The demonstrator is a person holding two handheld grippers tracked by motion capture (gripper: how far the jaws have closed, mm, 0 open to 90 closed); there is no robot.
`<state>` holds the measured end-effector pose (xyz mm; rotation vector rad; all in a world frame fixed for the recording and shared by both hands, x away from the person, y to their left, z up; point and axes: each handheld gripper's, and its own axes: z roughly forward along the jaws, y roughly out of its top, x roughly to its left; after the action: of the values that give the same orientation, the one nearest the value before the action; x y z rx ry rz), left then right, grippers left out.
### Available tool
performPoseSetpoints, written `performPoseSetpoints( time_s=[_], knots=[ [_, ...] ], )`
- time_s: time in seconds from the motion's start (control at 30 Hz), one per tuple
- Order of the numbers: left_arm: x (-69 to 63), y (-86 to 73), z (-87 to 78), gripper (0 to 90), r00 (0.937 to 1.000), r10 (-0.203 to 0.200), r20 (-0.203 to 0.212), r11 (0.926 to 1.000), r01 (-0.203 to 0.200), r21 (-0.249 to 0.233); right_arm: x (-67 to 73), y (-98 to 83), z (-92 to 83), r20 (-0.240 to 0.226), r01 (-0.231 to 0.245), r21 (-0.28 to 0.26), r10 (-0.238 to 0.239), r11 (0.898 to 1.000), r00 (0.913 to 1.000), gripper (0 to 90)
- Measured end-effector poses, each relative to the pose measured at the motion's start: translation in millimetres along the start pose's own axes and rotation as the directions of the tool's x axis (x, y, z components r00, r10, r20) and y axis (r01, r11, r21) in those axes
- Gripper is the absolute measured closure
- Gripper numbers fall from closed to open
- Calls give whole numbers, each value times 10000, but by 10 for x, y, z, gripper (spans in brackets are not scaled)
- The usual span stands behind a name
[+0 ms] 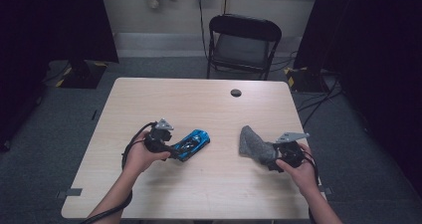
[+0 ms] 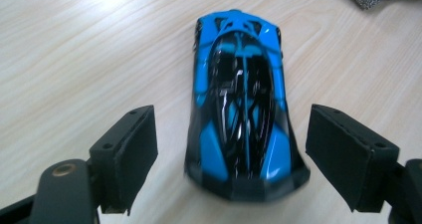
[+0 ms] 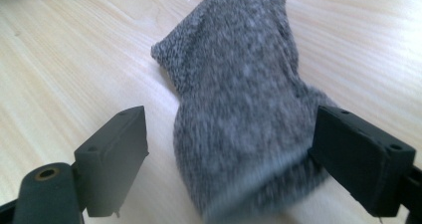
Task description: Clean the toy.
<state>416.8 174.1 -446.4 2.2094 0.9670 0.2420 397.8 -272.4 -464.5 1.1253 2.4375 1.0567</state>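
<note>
Both grippers stood with their jaws apart at this moment. On the left gripper, seen in its own view, the two black pads flanked the tail of a blue and black toy car with bare wood showing on either side, so nothing was clamped. The car sat flat on the table, its nose pointing away from the gripper, just left of the table's middle in the high view.

On the right gripper, one pad stood clear of a grey sock, while the other lay right against the cloth's edge (whether it touched or merely sat behind it, the blur left unclear). No squeeze showed in the fabric, so I judged it loose rather than gripped. The sock lay bunched on the wood near the right edge, well apart from the car, with one end raised towards the table's centre.

As a judgement, each hand either had set its item down or was lined up to take it; the pictures alone could not settle which. What was plainly left undone: neither thing was lifted, and the two were not brought together. A dark chair stood beyond the far edge.
</note>
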Motion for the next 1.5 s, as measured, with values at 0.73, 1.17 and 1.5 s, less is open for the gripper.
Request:
performPoseSetpoints(
  time_s=[0.73,1.17,1.5],
  knots=[
    [75,-782,-292,201,9992,-306,-250,9994,302,-173,-27,-559,-197,122,-587,376,583,9976,9982,140],
    [107,-973,-399,199,9993,-20,-366,9998,12,-218,24,-646,-244,522,-103,488,78,9988,9986,140],
    [125,-1071,-373,180,9970,483,-599,9988,-487,-55,31,-717,-257,765,-4,127,-6,9999,9971,134]
  ],
)
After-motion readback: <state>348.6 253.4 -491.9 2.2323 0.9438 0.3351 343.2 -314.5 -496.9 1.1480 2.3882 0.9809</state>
